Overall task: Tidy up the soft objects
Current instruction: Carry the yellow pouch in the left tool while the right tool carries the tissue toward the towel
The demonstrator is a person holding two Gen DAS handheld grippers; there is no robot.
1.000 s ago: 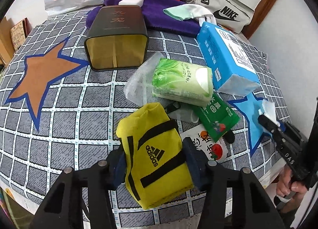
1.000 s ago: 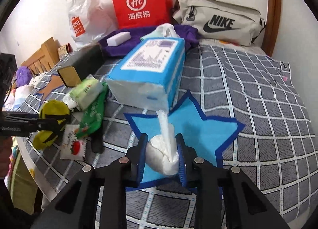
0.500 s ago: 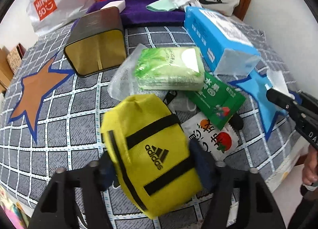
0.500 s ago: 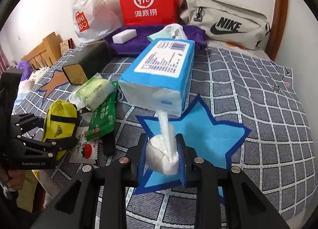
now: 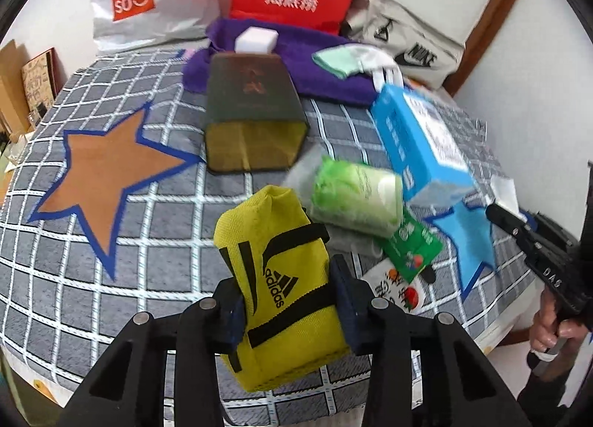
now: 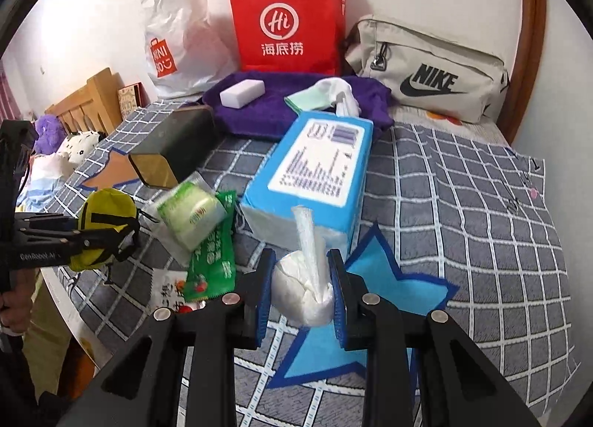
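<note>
Grey checked cloth [image 5: 155,249] covers the bed, and two felt stars are sewn on it: an orange star [image 5: 107,178] on the left and a blue star [image 6: 389,301] on the right. Bags are leaned on the wall at the back, a white bag [image 5: 148,0], a red bag [image 6: 289,23] and a grey bag [image 6: 437,67].

On the left side, the yellow bag [image 5: 281,278] is held up off the cloth by the left gripper [image 5: 285,312]. Its jaws are closing, and the yellow bag is squeezed between the pads. The long side of the yellow bag is pointed away from the gripper, up toward the dark tin [image 5: 255,123]. The orange star lies to the left of it and a bit farther back, well apart, so a move that way would be needed if that star is the place for it. That is only a guess.

In the middle, a green pack [image 5: 355,197], a green sachet [image 6: 213,252] and a blue tissue box [image 6: 315,175] are left lying in a heap.

On the right side, a white plastic wad [image 6: 304,290] is pinched by the right gripper [image 6: 302,293], with a twisted tail sticking up. It is held just above the blue star, close to the tissue box. The right hand is the nearer one to the blue star, and the left hand is nearer to the orange one.
</note>
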